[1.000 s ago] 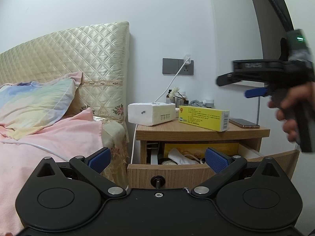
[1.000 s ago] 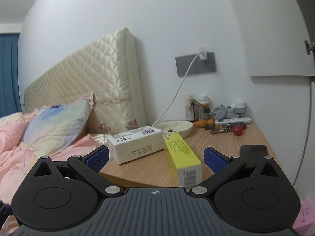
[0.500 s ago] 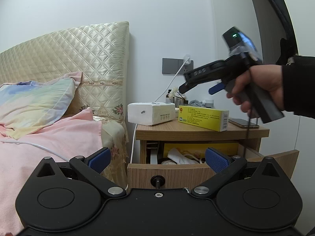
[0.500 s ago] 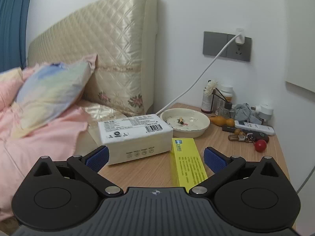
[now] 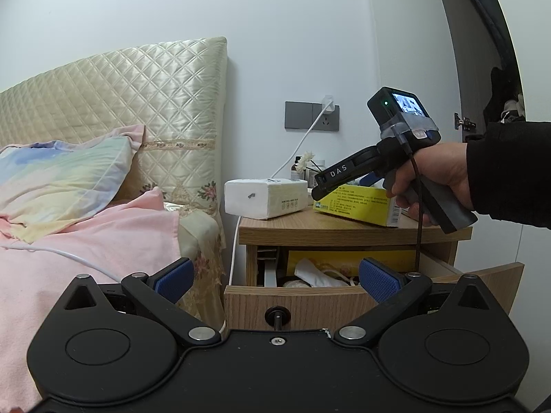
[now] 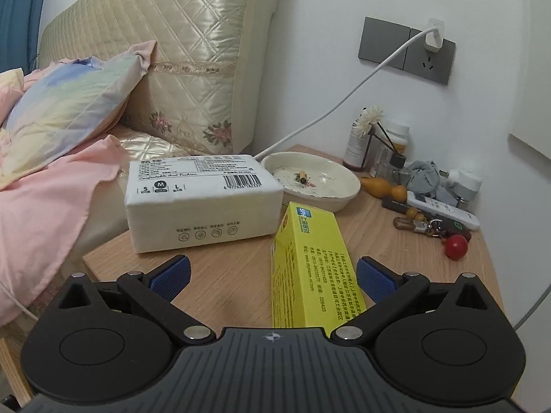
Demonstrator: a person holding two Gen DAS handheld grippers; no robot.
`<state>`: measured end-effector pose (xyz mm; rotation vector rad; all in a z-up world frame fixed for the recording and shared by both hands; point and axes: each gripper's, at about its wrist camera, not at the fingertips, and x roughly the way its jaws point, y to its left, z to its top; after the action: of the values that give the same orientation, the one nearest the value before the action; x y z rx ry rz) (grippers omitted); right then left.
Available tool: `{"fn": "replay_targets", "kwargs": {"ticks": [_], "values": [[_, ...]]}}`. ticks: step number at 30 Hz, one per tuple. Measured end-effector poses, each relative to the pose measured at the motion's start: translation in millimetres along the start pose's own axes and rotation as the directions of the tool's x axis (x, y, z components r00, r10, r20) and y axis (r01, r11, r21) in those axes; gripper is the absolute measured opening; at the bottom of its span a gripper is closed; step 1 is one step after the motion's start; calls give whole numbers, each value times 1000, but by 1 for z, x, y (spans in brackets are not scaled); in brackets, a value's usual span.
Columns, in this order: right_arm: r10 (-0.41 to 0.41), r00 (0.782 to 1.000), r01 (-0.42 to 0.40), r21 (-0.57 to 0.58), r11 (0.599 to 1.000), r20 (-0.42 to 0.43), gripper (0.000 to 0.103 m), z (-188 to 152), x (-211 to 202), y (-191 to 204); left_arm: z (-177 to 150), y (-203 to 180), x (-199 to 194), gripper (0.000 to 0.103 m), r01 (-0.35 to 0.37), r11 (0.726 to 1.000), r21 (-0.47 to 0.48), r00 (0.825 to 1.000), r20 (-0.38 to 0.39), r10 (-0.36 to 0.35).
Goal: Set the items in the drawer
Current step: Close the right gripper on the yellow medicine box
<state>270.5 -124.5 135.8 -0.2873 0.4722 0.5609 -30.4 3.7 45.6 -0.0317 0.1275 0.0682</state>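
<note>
Movement since 1 s ago is confined to the right claw point(image 6: 272, 275): it has travelled from the right edge of the left wrist view down to a position just above the yellow box point(image 6: 306, 265) on the table point(image 6: 220, 268). In the right wrist view the box now fills much more of the frame and its near end lies between the 2 blue pads point(image 6: 170, 273), offset toward the right pad. The pads stand wide apart and neither touches the box, so this claw is open and holds nothing.

The left claw point(image 5: 275, 277) has not shifted. It is open and empty, facing the drawer point(image 5: 296, 301), whose front stands pulled out with paper and other contents visible inside.

Position of task items: the yellow box and the white packet point(image 6: 203, 199) both lie on the table top, not in the drawer. The dish point(image 6: 310, 180), remote point(image 6: 444, 208), keys and red ball also sit on the table.

Assessment: the approach indicates a grasp of the yellow box is being set up. The box is off-centre between the pads, so a closing could push it sideways before it is clamped. The drawer is open enough to receive it.
</note>
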Motion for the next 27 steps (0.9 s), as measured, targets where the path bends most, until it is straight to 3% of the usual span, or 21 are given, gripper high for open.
{"fn": "replay_targets", "kwargs": {"ticks": [10, 14, 17, 21, 27], "values": [[-35, 999, 35, -14, 999, -8, 103, -2, 8, -9, -1, 0, 0, 101, 1, 1000, 3, 1000, 0, -1], [-28, 998, 26, -34, 999, -52, 102, -2, 13, -7, -1, 0, 0, 101, 0, 1000, 3, 1000, 0, 0], [-13, 998, 10, -35, 999, -66, 88, -2, 15, -7, -1, 0, 0, 101, 0, 1000, 3, 1000, 0, 0], [-9, 996, 7, -26, 1000, -86, 48, -1, 14, -11, 0, -1, 0, 101, -1, 1000, 3, 1000, 0, 1], [-20, 997, 18, -25, 1000, -76, 46, 1, -1, -13, -1, -1, -1, 102, 0, 1000, 1, 1000, 3, 0]]}}
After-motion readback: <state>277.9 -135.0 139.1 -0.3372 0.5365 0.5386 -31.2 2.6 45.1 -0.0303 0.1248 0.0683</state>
